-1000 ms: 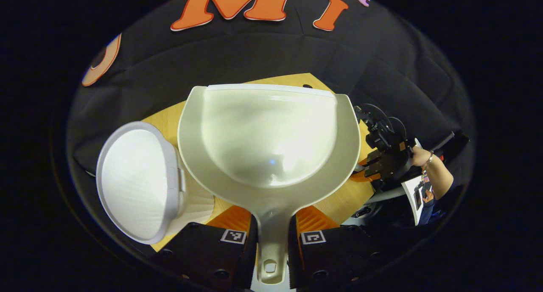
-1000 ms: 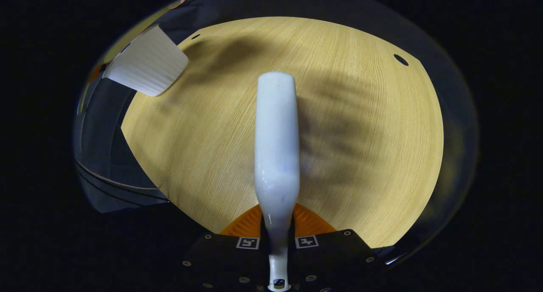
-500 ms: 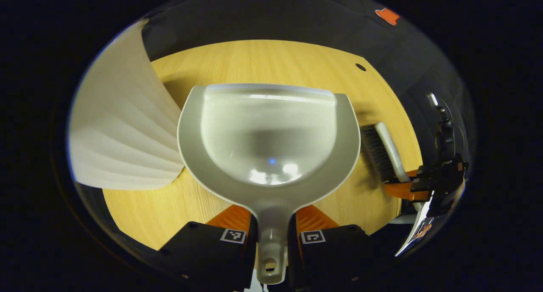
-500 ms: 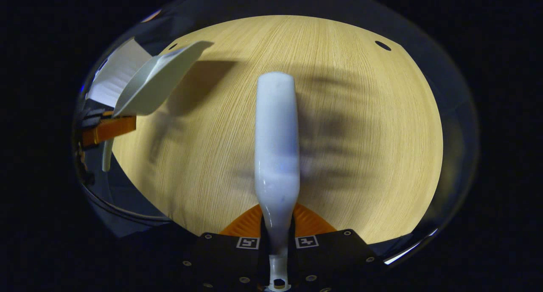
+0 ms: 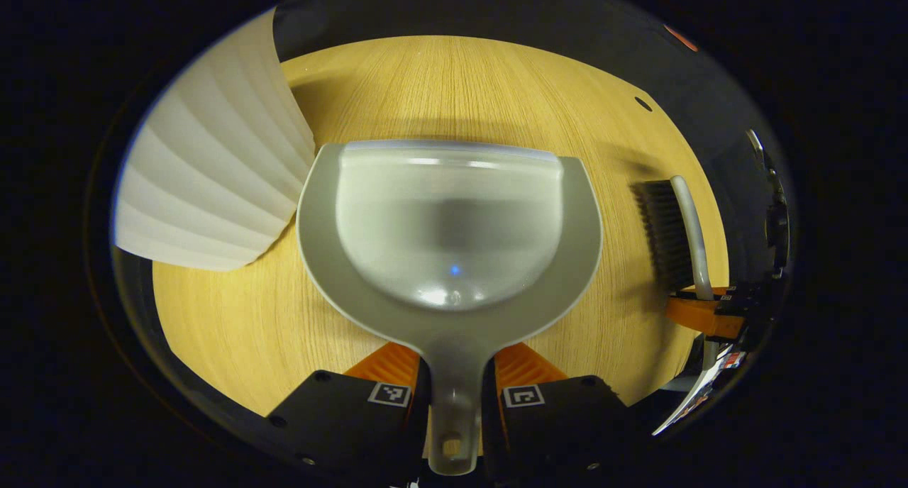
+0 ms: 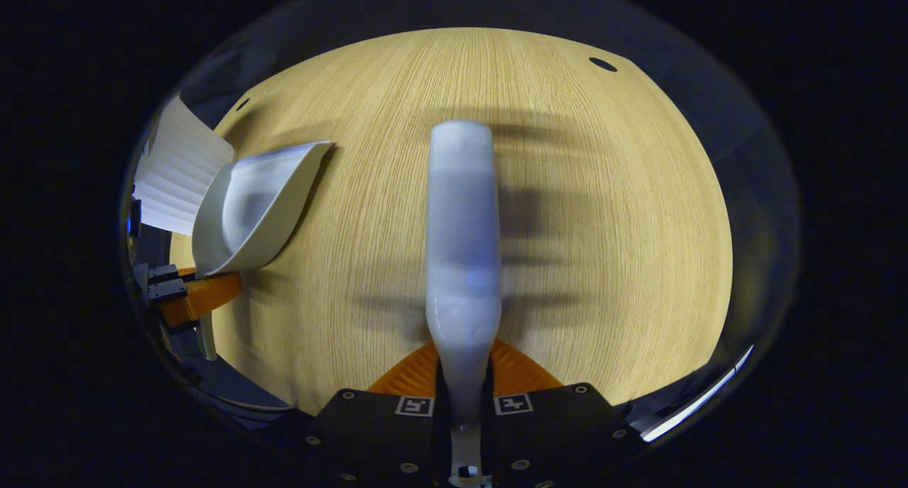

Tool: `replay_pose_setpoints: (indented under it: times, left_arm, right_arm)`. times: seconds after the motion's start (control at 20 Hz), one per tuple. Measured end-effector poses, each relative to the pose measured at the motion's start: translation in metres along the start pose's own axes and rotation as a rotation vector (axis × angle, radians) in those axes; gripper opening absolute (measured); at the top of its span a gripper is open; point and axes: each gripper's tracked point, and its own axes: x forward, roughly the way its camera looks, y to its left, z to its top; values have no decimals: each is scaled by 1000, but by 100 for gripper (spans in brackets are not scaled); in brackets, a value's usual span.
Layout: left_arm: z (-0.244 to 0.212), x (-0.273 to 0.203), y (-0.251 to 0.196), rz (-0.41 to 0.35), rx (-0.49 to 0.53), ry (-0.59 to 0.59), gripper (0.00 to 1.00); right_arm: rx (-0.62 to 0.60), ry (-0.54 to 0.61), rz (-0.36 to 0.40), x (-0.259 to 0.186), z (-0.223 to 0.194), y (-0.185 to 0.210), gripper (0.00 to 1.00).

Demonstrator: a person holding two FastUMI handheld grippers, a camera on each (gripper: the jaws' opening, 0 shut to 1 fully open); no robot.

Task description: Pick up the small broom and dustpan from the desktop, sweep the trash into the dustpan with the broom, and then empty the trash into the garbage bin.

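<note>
Emptying seemed finished: the pale grey plastic dustpan (image 5: 450, 225) was clamped by the left gripper (image 5: 454, 392), the white-backed small broom (image 6: 462, 240) by the right gripper (image 6: 462, 396); setting-down was judged next.

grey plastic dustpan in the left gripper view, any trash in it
No, the grey plastic dustpan held by the left gripper shows a bare scoop.

My left gripper (image 5: 455, 374) has a black housing with screws and a square black-and-white marker tag on each side. My right gripper (image 6: 464, 378) matches: black body, screw heads, paired square tags. Its far casing looks black, though blurred.
</note>
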Motion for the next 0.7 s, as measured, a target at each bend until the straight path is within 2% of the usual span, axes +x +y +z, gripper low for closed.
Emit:
replay_pose_setpoints:
  times: [0.25, 0.3, 0.45, 0.5, 0.55, 0.6, 0.65, 0.7]
  left_arm:
    - [68, 20, -2, 24, 18, 12, 38]
    - [83, 25, -2, 28, 21, 13, 36]
    - [129, 38, -1, 18, 14, 19, 38]
    - [147, 44, 0, 15, 14, 19, 45]
    - [165, 48, 2, 15, 14, 19, 52]
    - [184, 52, 4, 20, 16, 15, 79]
    - [206, 55, 5, 17, 19, 10, 88]
    - [226, 62, 7, 13, 24, 7, 99]
  right_arm:
    - [12, 7, -14, 8, -5, 2, 16]
    - [16, 6, -17, 10, -7, 2, 17]
    - [48, -1, -11, 11, -7, 3, 21]
    - [69, -5, 2, 11, -5, 5, 32]
    - [88, -9, 14, 10, -5, 6, 24]
    - [99, -18, 27, 9, -5, 7, 29]
    - [111, -26, 45, 9, -3, 10, 33]
    - [127, -32, 66, 8, -2, 14, 43]
